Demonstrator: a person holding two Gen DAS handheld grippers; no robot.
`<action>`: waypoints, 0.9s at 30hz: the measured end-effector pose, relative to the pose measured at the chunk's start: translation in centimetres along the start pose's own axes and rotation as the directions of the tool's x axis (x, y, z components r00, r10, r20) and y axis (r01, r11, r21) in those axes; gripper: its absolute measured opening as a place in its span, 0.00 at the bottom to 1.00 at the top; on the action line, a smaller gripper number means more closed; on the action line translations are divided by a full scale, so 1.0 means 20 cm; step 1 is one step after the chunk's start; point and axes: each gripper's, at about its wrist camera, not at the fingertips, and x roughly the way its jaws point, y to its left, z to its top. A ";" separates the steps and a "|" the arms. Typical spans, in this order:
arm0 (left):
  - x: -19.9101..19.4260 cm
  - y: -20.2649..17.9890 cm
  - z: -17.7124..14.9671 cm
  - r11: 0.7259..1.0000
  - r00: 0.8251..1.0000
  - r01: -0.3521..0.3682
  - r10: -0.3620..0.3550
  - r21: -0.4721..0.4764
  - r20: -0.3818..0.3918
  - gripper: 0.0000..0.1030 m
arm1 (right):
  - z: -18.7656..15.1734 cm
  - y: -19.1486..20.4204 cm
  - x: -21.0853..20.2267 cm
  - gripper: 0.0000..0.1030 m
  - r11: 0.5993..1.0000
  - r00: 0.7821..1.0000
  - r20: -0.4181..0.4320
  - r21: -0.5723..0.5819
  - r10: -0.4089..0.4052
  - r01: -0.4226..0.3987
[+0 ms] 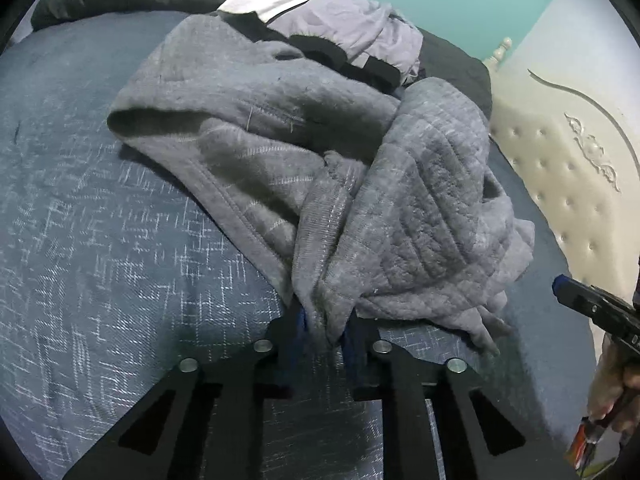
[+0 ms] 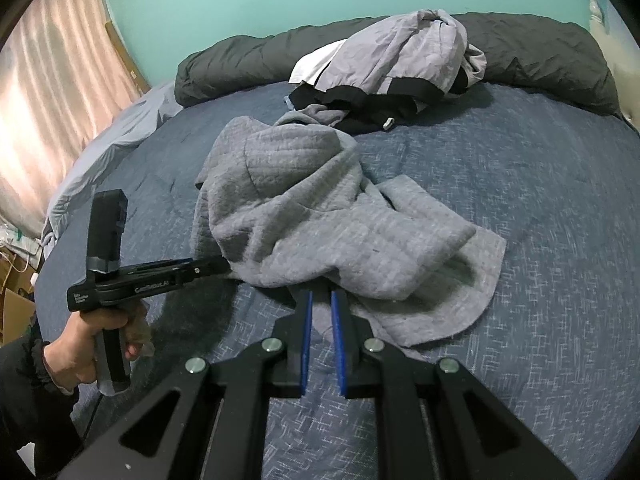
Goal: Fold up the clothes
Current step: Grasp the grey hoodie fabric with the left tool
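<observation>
Grey sweatshirt gripped at two points on the bed

The grey sweatshirt [image 2: 320, 216] is spread crumpled on the blue bedspread [image 2: 540, 240] — a fold at its near edge is pinched by the left claw [image 1: 324, 332], whose jaws are drawn narrow on the cloth. Another edge is clamped between the blue pads of the right claw [image 2: 320, 300]. Behind, a lilac-and-black garment [image 2: 392, 64] is heaped against the dark rolled duvet [image 2: 540, 52].

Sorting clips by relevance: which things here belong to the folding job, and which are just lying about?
In the job: grey sweatshirt, left gripper shut on its edge, right gripper, pile of clothes.
Lying about: dark duvet, blue bedspread, curtain, headboard.
</observation>
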 end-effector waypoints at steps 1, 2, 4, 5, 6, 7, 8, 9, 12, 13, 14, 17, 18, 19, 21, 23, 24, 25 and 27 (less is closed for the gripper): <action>-0.01 0.00 0.00 1.000 1.000 -0.004 0.004 0.006 0.000 0.12 | 0.00 0.00 0.00 0.10 1.000 1.000 0.001 0.004 0.000 0.000; -0.02 0.00 0.00 1.000 1.000 -0.006 0.006 0.009 0.003 0.11 | 0.00 0.00 0.00 0.10 1.000 1.000 0.003 0.009 0.000 0.000; -0.05 0.00 0.01 1.000 1.000 -0.009 0.009 0.013 0.010 0.10 | 0.00 -0.01 -0.01 0.10 1.000 1.000 0.005 0.015 -0.002 0.002; -0.07 0.01 0.01 1.000 1.000 -0.013 0.012 0.017 0.013 0.10 | 0.00 -0.01 -0.01 0.10 1.000 1.000 0.005 0.016 -0.004 0.004; -0.09 0.01 0.01 1.000 1.000 -0.017 0.016 0.021 0.016 0.10 | 0.01 -0.01 -0.01 0.10 1.000 1.000 0.007 0.018 -0.006 0.006; -0.11 0.01 0.02 0.999 1.000 -0.020 0.020 0.026 0.019 0.10 | 0.01 -0.02 -0.02 0.10 1.000 1.000 0.010 0.021 -0.007 0.007; -0.14 0.02 0.02 0.999 0.999 -0.023 0.023 0.030 0.025 0.10 | 0.01 -0.02 -0.03 0.10 1.000 1.000 0.012 0.025 -0.008 0.008; -0.17 0.03 0.02 0.999 0.999 -0.027 0.025 0.035 0.032 0.10 | 0.01 -0.02 -0.03 0.10 1.000 1.000 0.014 0.029 -0.010 0.009; -0.23 0.00 0.04 0.998 0.998 -0.035 0.032 0.056 0.055 0.10 | 0.03 -0.02 -0.05 0.10 0.999 1.000 0.021 0.038 -0.012 0.012; -0.24 0.00 0.06 0.997 0.998 -0.038 0.034 0.060 0.060 0.10 | 0.03 -0.03 -0.06 0.10 0.999 1.000 0.022 0.040 -0.013 0.012; -0.29 0.00 0.04 0.997 0.997 -0.040 0.036 0.065 0.065 0.10 | 0.04 -0.03 -0.06 0.10 0.999 1.000 0.023 0.042 -0.015 0.014; -0.33 0.02 0.08 0.996 0.996 -0.052 0.046 0.079 0.072 0.10 | 0.07 -0.02 -0.07 0.10 0.999 1.000 0.025 0.043 -0.019 0.018; -0.35 0.03 0.10 0.995 0.996 -0.058 0.052 0.084 0.074 0.10 | 0.09 -0.01 -0.07 0.10 0.999 0.999 0.026 0.041 -0.022 0.020; -0.36 0.04 0.10 0.994 0.995 -0.066 0.060 0.091 0.074 0.10 | 0.10 -0.01 -0.07 0.11 0.999 0.999 0.029 0.039 -0.021 0.020; -0.38 0.04 0.09 0.993 0.995 -0.069 0.062 0.097 0.075 0.10 | 0.14 0.00 -0.07 0.12 0.999 0.999 0.033 0.038 -0.018 0.017; -0.38 0.05 0.10 0.994 0.996 -0.058 0.052 0.092 0.073 0.10 | 0.19 0.01 -0.06 0.12 0.999 0.999 0.034 0.042 -0.015 0.013; -0.37 0.05 0.10 0.995 0.996 -0.054 0.048 0.088 0.072 0.10 | 0.22 0.01 -0.05 0.12 0.999 0.999 0.034 0.045 -0.013 0.011; -0.36 0.05 0.10 0.995 0.996 -0.050 0.044 0.083 0.071 0.10 | 0.24 0.01 -0.04 0.12 0.999 0.999 0.029 0.047 -0.012 0.011; -0.36 0.06 0.09 0.997 0.997 -0.036 0.031 0.072 0.068 0.10 | 0.28 0.02 -0.01 0.13 0.999 1.000 0.016 0.047 -0.020 0.020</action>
